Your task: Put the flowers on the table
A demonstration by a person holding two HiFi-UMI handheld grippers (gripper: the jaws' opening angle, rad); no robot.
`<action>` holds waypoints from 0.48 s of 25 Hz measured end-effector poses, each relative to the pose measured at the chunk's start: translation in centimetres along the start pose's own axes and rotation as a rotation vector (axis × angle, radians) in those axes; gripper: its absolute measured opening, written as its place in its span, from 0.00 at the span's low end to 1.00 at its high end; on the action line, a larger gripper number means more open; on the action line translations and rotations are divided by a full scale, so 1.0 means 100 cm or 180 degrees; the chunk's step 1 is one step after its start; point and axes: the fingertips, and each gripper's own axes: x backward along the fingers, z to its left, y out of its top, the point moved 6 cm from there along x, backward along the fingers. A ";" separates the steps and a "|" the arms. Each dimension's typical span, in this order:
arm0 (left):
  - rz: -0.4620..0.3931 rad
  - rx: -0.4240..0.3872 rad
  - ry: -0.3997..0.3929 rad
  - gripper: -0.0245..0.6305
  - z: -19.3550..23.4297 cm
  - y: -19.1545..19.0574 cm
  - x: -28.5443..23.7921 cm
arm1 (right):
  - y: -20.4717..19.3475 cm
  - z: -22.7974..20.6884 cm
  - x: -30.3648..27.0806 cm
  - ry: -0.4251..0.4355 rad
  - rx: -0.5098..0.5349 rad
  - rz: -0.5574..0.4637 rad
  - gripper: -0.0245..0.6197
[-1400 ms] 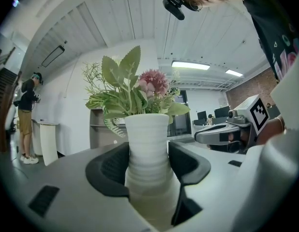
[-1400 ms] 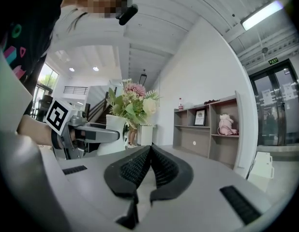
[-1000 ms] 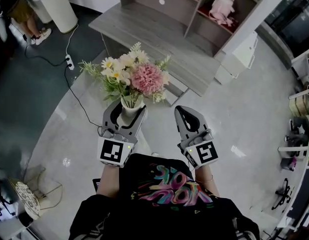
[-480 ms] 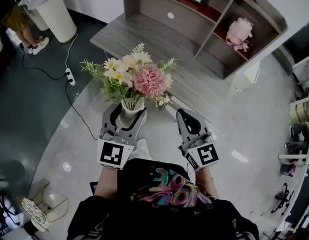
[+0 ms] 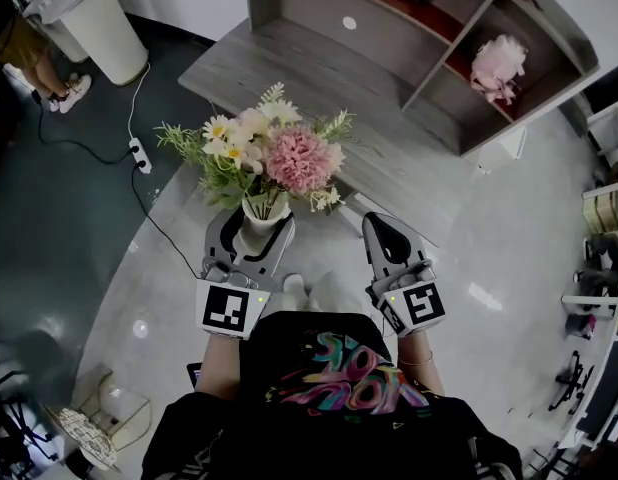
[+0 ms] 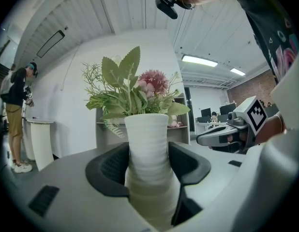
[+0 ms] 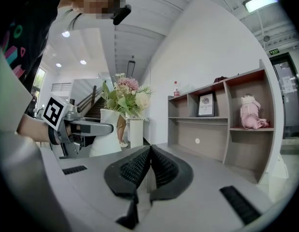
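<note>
Left hand-held gripper (image 5: 251, 233): we grip the white ribbed vase (image 6: 148, 149) of pink and white flowers (image 5: 279, 156), held upright.
Right hand-held gripper (image 5: 382, 230): jaws pressed together, nothing in them.
Grey wooden worktop (image 5: 319, 78): just ahead of us, past the flowers.

Black tee (image 5: 279, 438) — bright swirly print (image 5: 351, 365)

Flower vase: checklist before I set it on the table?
1. Left gripper shut on the white vase: ok.
2. Vase upright, flowers seated in it: ok.
3. Right gripper shut, empty, apart from the vase: ok.
4. Grey table top bare where it shows: ok.
5. Vase over the table: not ok; it appears short of the near edge, above the floor.
6. Vase base higher than the table top: cannot tell.
</note>
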 end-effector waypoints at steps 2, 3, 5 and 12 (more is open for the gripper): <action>0.0005 0.0048 0.0009 0.44 0.000 -0.002 0.000 | -0.002 -0.001 0.003 -0.0022 0.0005 0.0016 0.06; 0.0011 0.0060 0.0002 0.44 0.000 -0.003 0.000 | -0.004 -0.002 0.006 -0.0036 0.0018 0.0055 0.06; 0.0022 0.0047 -0.0024 0.44 0.000 -0.003 0.000 | -0.005 -0.003 0.009 -0.0069 0.0037 0.0101 0.06; -0.0015 0.0030 -0.0047 0.44 0.001 -0.004 -0.002 | -0.009 -0.003 0.007 -0.0069 0.0068 0.0149 0.06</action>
